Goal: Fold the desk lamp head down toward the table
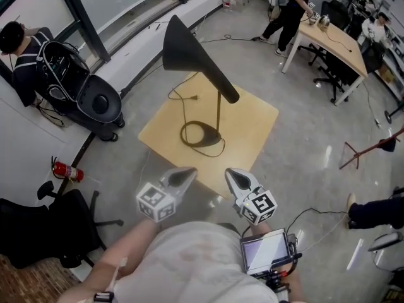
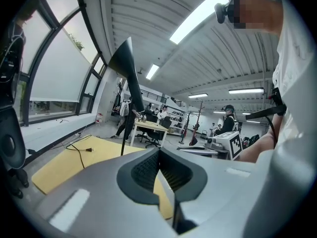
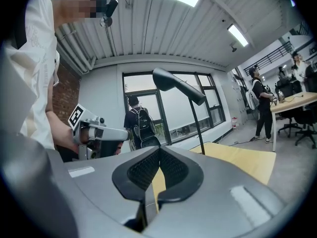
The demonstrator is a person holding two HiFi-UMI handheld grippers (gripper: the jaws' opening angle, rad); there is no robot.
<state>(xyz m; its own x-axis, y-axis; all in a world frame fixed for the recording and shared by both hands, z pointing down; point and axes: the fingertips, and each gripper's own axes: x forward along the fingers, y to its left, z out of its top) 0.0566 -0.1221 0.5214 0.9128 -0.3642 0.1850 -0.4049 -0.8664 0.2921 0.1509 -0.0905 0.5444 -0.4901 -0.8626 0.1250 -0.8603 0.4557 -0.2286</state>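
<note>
Not started. Seeing desk lamp point(image 1: 218, 109) upright on the table point(image 1: 252, 115), lamp head point(image 1: 183, 46) raised high above the stem, nowhere near the tabletop. Leaves the whole fold to do: reach in, take the head, swing it down. Reading left gripper point(image 1: 187, 172) as pressed together, nothing pinched; same for right gripper point(image 1: 232, 173), closed and empty. Holding both just short of the table's near edge, well apart from the lamp. Containers: finding none on the table, only the lamp plus its loose cord point(image 1: 183, 100), plug lying free. Can't identify the dark round unit point(image 1: 95, 100) on the floor at left, or any contents.
</note>
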